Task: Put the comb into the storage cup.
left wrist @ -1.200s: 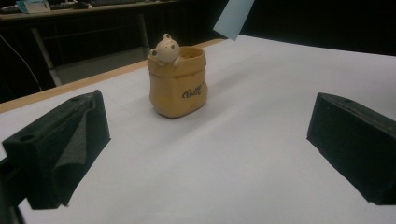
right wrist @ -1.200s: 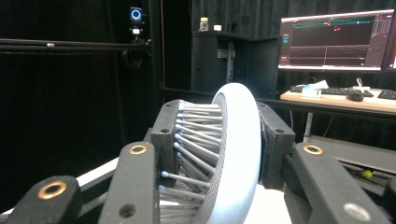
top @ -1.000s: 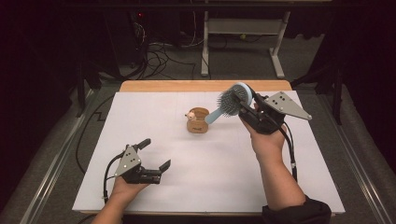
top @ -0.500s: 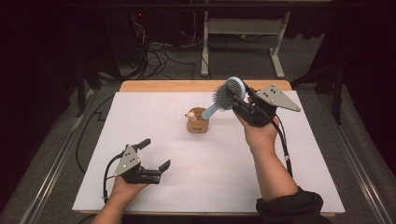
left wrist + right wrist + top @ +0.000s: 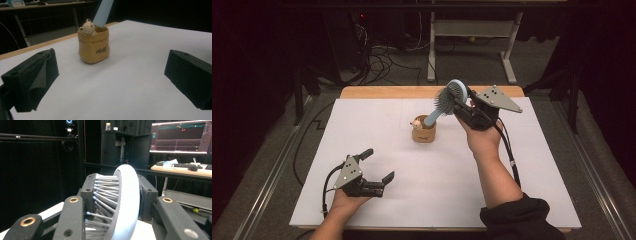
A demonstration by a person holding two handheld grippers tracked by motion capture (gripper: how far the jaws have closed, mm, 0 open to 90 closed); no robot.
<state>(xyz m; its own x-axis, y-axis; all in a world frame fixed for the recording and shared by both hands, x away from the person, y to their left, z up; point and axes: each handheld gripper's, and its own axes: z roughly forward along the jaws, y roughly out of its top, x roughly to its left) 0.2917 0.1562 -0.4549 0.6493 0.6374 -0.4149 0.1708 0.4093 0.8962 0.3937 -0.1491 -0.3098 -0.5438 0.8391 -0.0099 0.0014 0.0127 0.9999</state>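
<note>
While the right gripper (image 5: 460, 103) has its jaws clamped across the head of the pale blue hairbrush (image 5: 447, 98), one pad against the bristles and the other against the smooth back as the right gripper view shows (image 5: 117, 202), the brush is already standing with its handle end down inside the small tan ceramic pot (image 5: 424, 131) with a bear figure on its rim. That pot sits near the middle of the white sheet (image 5: 532, 165) covering the table, and in the left gripper view the blue handle (image 5: 103, 12) can be seen dropping behind the bear (image 5: 87, 26) into the pot's mouth (image 5: 93, 44). The brush leans up and to the right from the pot toward the holding hand, so its weight seems to be carried partly by the grip; whether the handle tip has reached the pot's bottom is hidden. I judge the job of putting the brush into the pot as mostly done: the insertion has been made, and what remains is to settle the brush so it rests against the rim, let go of the head, and draw the hand away without tipping the light pot. The left gripper (image 5: 372, 167) rests low on the sheet at the near left, jaws spread wide with nothing between them, well apart from the pot.
</note>
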